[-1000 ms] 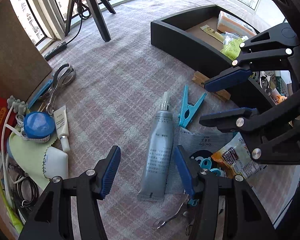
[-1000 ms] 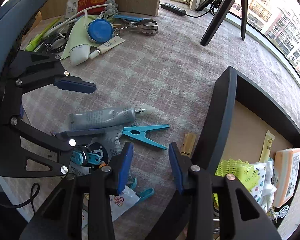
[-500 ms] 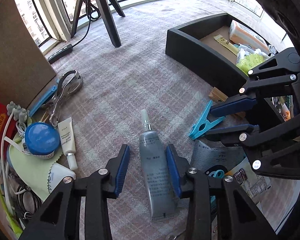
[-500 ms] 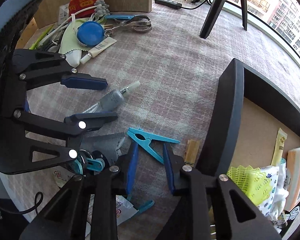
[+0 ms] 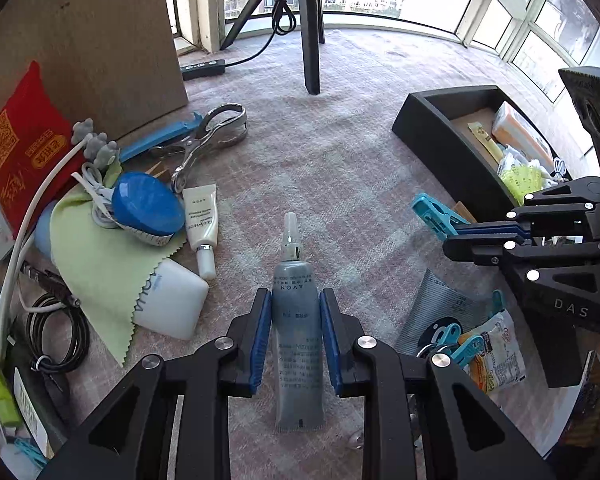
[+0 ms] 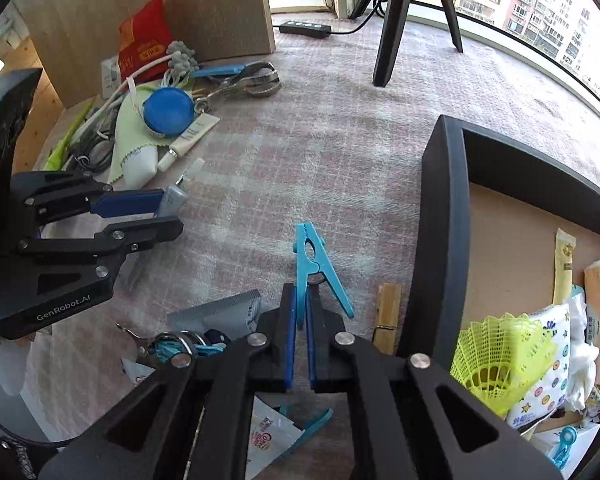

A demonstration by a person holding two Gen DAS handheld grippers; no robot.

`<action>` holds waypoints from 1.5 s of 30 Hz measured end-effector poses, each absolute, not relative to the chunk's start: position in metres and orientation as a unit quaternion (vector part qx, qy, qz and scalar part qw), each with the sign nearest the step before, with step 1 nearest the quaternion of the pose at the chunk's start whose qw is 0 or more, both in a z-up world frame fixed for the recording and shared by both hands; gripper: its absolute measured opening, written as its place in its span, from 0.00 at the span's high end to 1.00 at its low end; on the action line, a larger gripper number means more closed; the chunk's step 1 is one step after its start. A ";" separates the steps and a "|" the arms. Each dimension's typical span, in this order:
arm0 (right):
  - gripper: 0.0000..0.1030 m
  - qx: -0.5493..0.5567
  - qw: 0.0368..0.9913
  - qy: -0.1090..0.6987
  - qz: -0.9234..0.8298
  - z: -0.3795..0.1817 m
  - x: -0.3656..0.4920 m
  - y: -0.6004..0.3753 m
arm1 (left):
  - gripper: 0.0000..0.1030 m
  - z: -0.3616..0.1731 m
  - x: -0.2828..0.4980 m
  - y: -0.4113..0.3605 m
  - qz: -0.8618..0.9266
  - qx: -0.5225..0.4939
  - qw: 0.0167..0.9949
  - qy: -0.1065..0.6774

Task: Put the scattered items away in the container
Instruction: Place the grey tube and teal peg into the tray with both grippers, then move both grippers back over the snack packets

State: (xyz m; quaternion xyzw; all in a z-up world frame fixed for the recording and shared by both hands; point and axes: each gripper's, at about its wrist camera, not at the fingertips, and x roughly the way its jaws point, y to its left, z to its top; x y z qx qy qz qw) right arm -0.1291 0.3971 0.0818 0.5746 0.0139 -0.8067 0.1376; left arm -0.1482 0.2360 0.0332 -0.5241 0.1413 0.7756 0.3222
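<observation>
1. Left wrist view: the left gripper (image 5: 295, 330) sits low centre, its blue pads pressed against both sides of the grey tube (image 5: 298, 332), nozzle pointing up the frame. Closed on it, I'd say, though the tube looks to be lying on the checked cloth (image 5: 340, 168). At right edge, the right gripper (image 5: 466, 236) pinches the blue clothespin (image 5: 434, 214). The black container (image 5: 440, 136) sits upper right, already part filled.

2. Right wrist view: the right gripper (image 6: 299, 320) at lower centre is nearly closed, clamping one leg of the blue clothespin (image 6: 314, 262). The container (image 6: 440, 240) wall stands just right.

3. Both grasps look made; the step is pick-up. Next calls for lifting both clear and carrying them right, over the container wall, before releasing.
</observation>
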 end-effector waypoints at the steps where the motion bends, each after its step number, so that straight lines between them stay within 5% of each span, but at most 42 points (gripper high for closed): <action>1: 0.95 0.569 0.137 0.011 -0.811 0.088 -0.127 0.398 | 0.78 0.040 -0.143 0.234 0.779 -0.520 0.322 0.140; 6: 0.95 0.540 0.136 -0.019 -0.830 0.120 -0.112 0.416 | 0.87 0.070 -0.135 0.241 0.791 -0.494 0.333 0.138; 23: 0.95 0.493 -0.007 -0.069 -0.867 0.163 -0.105 0.534 | 0.87 0.164 -0.061 0.376 0.732 -0.431 0.514 0.117; 25: 0.93 0.490 -0.009 -0.068 -0.869 0.164 -0.099 0.544 | 0.75 0.165 -0.052 0.393 0.726 -0.434 0.519 0.127; 26: 0.83 0.489 -0.017 -0.066 -0.869 0.166 -0.096 0.548 | 0.45 0.164 -0.050 0.399 0.731 -0.437 0.508 0.131; 27: 0.67 0.488 -0.027 -0.067 -0.870 0.166 -0.093 0.552 | 0.32 0.164 -0.050 0.400 0.734 -0.437 0.504 0.126; 29: 0.56 0.476 -0.031 -0.072 -0.876 0.171 -0.086 0.557 | 0.36 0.165 -0.052 0.396 0.743 -0.432 0.498 0.117; 45: 0.56 0.485 0.084 -0.096 -0.865 0.166 -0.039 0.475 | 0.45 0.139 -0.086 0.229 0.800 -0.462 0.370 0.102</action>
